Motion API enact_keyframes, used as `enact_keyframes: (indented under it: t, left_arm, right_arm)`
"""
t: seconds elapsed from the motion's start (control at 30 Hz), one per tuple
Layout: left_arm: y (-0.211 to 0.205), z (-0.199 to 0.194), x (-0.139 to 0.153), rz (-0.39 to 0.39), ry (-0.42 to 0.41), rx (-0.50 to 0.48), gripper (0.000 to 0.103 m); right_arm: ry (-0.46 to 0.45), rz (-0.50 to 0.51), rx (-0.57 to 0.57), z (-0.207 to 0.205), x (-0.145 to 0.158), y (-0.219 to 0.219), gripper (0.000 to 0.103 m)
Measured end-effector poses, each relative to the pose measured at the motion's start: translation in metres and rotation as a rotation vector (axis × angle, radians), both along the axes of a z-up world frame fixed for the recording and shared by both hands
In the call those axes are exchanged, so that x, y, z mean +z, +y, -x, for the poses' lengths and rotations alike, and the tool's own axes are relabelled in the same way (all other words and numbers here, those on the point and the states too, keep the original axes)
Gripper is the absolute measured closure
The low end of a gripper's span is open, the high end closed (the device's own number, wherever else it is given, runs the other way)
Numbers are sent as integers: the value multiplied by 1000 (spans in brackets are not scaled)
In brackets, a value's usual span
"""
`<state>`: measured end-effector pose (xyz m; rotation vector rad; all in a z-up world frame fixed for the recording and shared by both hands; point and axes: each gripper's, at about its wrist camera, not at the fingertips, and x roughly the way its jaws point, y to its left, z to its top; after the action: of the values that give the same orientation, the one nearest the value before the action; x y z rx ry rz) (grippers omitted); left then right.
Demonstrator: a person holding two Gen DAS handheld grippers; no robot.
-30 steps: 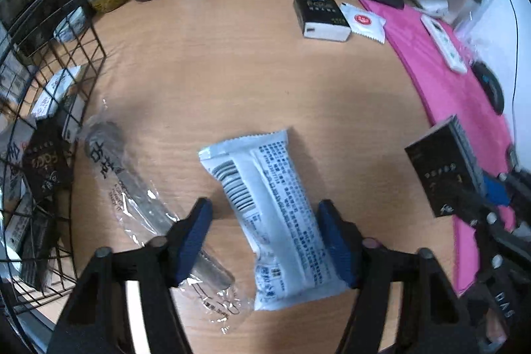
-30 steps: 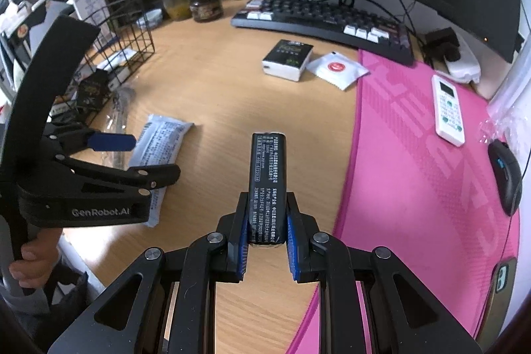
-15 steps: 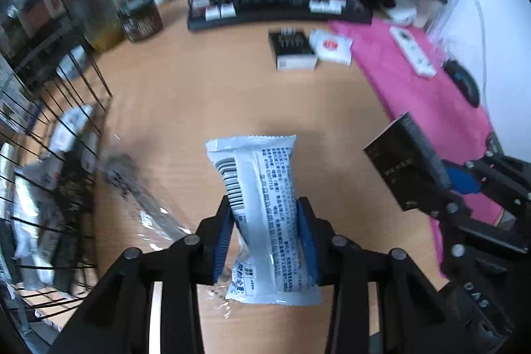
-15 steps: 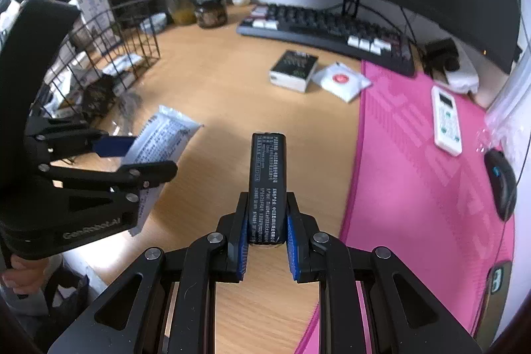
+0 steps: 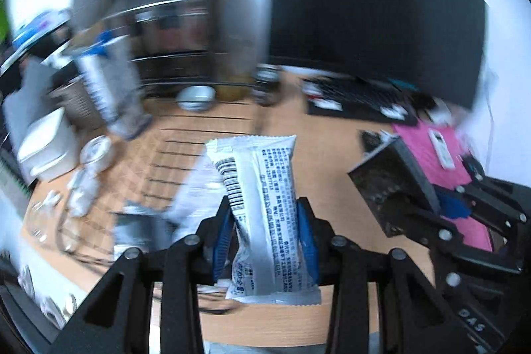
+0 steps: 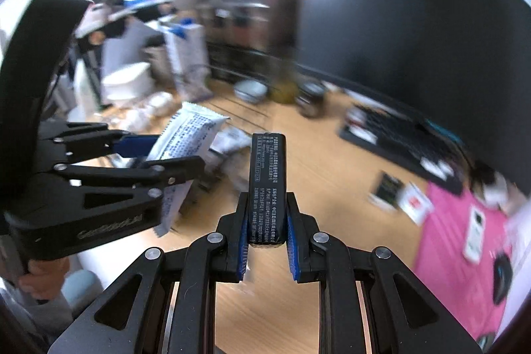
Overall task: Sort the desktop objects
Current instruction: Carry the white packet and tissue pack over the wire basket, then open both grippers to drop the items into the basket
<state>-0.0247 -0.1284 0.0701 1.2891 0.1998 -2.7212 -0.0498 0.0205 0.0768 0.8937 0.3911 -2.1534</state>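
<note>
White packet [image 5: 265, 208] clamped in left tool [image 5: 267, 233] (raised); right tool [image 6: 267, 231] grips black box [image 6: 267, 184].

Two grippers (each loaded), one white packet [image 5: 264, 211], one black box [image 6: 267, 188].

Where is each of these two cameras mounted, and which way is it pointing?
Left wrist: sits on the left gripper, looking forward along its jaws, which clamp a white packet; beyond lie the desk and monitor.
Right wrist: sits on the right gripper, jaws clamping a black box; the person's hand shows lower left.
Shared: each view shows the other gripper with its load.
</note>
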Motion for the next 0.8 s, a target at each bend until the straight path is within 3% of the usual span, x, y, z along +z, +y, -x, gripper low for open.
enact_keyframes:
  t: [0.13, 0.37, 0.73, 0.8]
  left_arm:
    - [-50, -10, -3, -21, 8, 105, 62]
    - [-86, -6, -27, -56, -38, 143, 62]
    - [-99, -5, -40, -66, -76, 187, 62]
    - [-99, -5, -39, -58, -70, 193, 57]
  right_arm:
    - [-1, 7, 75, -10, 6, -49, 84]
    - [-40, -52, 136, -9, -15, -109, 84]
    - [-37, -121, 129, -1, -44, -126, 83]
    - [-36, -118, 135, -2, -45, -124, 82]
